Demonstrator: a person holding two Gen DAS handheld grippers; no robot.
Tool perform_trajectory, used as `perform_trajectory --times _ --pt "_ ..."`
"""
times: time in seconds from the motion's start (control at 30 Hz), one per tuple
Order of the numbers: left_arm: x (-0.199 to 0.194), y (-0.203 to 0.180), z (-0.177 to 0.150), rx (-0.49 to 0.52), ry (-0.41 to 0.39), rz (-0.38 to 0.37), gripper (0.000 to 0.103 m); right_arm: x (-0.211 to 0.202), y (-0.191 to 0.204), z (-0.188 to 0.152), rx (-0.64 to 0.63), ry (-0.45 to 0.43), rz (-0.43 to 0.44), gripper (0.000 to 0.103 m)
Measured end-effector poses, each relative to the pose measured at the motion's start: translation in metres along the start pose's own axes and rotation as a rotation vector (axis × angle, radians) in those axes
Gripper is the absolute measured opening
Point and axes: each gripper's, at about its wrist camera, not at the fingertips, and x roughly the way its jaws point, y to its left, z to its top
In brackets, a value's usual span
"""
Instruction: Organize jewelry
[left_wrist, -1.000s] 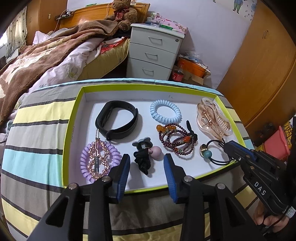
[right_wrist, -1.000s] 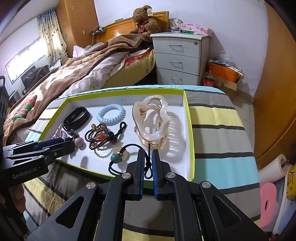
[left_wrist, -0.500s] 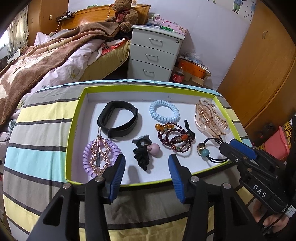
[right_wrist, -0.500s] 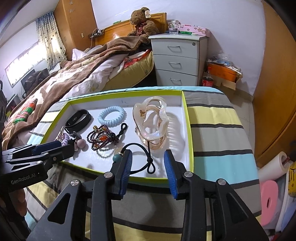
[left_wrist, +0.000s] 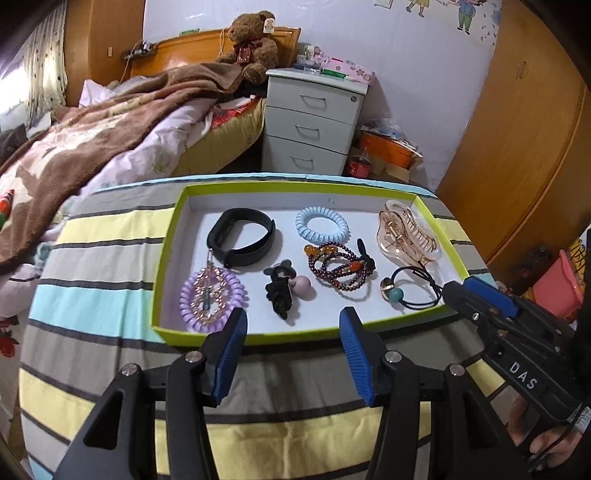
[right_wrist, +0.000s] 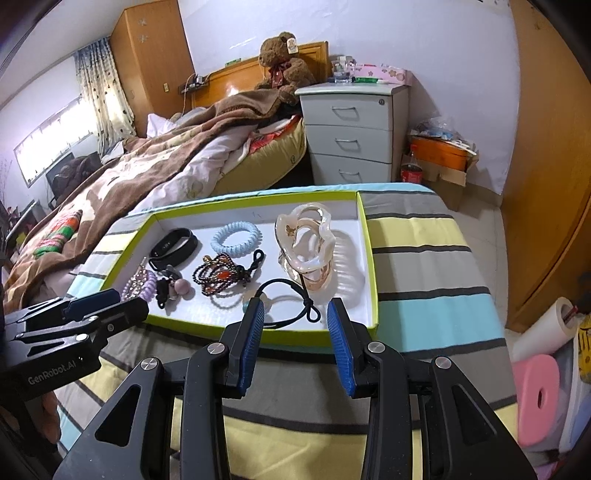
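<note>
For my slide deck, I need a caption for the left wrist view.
Left claw, opening and empty, before a green-rimmed tray holding a black band, hair ties, beads and a clear clip.

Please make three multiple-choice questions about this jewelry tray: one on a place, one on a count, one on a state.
1. In the left wrist view, what lies directly in front of the light blue spiral hair tie?
A. dark red bead bracelet
B. black wristband
C. purple spiral tie

2. How many spiral hair ties lie in the green-rimmed white tray?
A. one
B. two
C. four

3. What is between the fingers of the right gripper?
A. the black elastic loop
B. nothing
C. the clear claw clip

Answers: 1 A, the beads lie just nearer the camera. 2 B, a blue one and a purple one. 3 B, the gap is bare.
</note>
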Motion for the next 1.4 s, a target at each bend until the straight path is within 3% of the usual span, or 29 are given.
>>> perform_trajectory --times 0.93,1.4 --pt "-0.089 -0.012 -0.069 0.027 -0.162 0.156 0.054 -0.099 0.045 -0.058 -0.036 -0.157 -0.013 0.038" --pt "-0.114 -0.016 -0.088 0.033 -0.208 0.164 0.054 -0.117 0.056 -0.072 -0.040 -0.187 -0.024 0.038"
